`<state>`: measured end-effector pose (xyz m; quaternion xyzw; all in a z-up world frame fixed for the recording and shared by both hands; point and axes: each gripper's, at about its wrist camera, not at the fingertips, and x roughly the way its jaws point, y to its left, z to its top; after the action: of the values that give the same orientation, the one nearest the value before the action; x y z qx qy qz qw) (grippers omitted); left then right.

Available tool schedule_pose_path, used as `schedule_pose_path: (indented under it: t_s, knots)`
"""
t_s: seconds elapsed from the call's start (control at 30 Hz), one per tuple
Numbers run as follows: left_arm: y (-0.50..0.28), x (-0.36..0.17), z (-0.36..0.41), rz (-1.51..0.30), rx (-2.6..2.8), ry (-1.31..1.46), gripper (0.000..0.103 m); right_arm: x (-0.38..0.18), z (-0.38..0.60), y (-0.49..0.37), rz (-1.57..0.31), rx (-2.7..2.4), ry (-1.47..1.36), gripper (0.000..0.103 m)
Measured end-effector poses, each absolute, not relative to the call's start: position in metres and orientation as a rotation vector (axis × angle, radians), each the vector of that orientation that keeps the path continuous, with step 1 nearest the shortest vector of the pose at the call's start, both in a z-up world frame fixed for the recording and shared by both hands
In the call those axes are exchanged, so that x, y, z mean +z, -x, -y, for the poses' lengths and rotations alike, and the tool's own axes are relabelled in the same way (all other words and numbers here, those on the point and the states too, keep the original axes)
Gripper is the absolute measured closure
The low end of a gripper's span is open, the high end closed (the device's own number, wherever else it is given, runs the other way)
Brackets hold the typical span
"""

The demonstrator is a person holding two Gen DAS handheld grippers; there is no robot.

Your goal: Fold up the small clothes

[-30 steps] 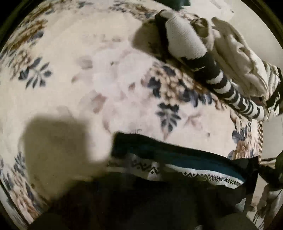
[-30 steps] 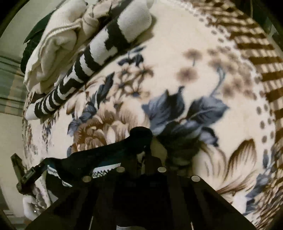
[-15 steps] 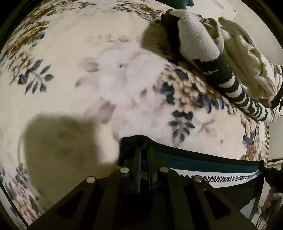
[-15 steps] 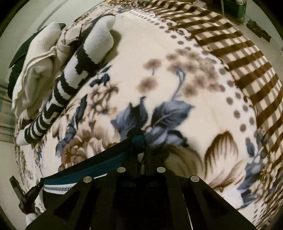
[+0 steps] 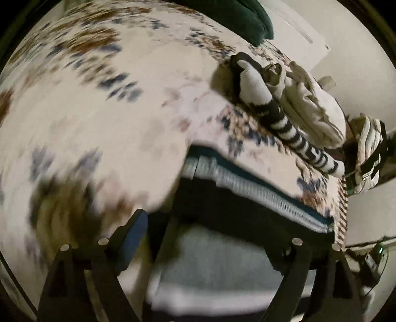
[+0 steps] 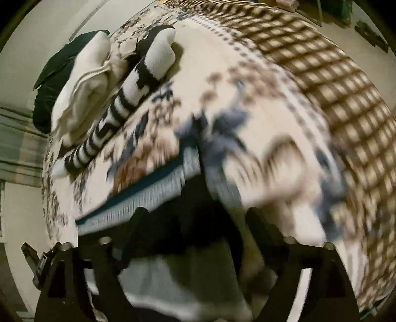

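Flowered blanket [image 5: 123, 111] is covering the bed: cream w/ blue leaves & brown blooms, much of it smearing into blur in both views. In the right wrist view its brown-and-cream checked border [image 6: 334, 86] is running along the far right edge. Dark green cushion [image 5: 237, 17] is lying at the far end of the bed, partly hiding behind other stuff. Pale wall [image 5: 358, 62] is showing beyond it. Green-beige striped fabric [image 6: 14, 148] is hanging at the left of the right wrist view. White-and-black bundle [image 5: 368, 153] is sitting off the bed's edge; can't tell what it is.
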<state>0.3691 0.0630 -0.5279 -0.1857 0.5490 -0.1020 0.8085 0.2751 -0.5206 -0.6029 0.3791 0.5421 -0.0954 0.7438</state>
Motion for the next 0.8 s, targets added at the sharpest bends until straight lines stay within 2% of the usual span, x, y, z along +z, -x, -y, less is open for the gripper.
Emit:
schedule_pose_path:
  t_s: [0.17, 0.3, 0.47, 0.63, 0.73, 0.8]
  knots:
    - [-0.27, -0.541, -0.079, -1.233, -0.126, 0.554, 0.011, -0.614, 0.492, -0.174, -1.186, -0.234, -1.032, 0.003]
    - [-0.225, -0.574, -0.078, -1.252, -0.087, 0.636, 0.011, -0.659, 0.474, -0.123, -1.176, -0.21, -1.207, 0.003]
    - [-0.213, -0.616, -0.065, -1.194, -0.103, 0.78, 0.011, -0.711, 0.462, -0.119, -1.071, -0.152, -1.282, 0.003]
    - [-0.232, -0.643, -0.048, -1.148, -0.04, 0.861, 0.01, -0.713, 0.451, -0.121, -0.962, -0.153, -1.254, 0.002]
    - [-0.235, -0.641, -0.049, -1.124, 0.01, 0.914, 0.01, -0.704, 0.449, -0.119, -0.895, -0.109, -1.278, 0.008]
    - [-0.236, -0.639, -0.047, -1.117, 0.033, 0.917, 0.01, -0.704, 0.447, -0.124, -0.9, -0.097, -1.261, 0.009]
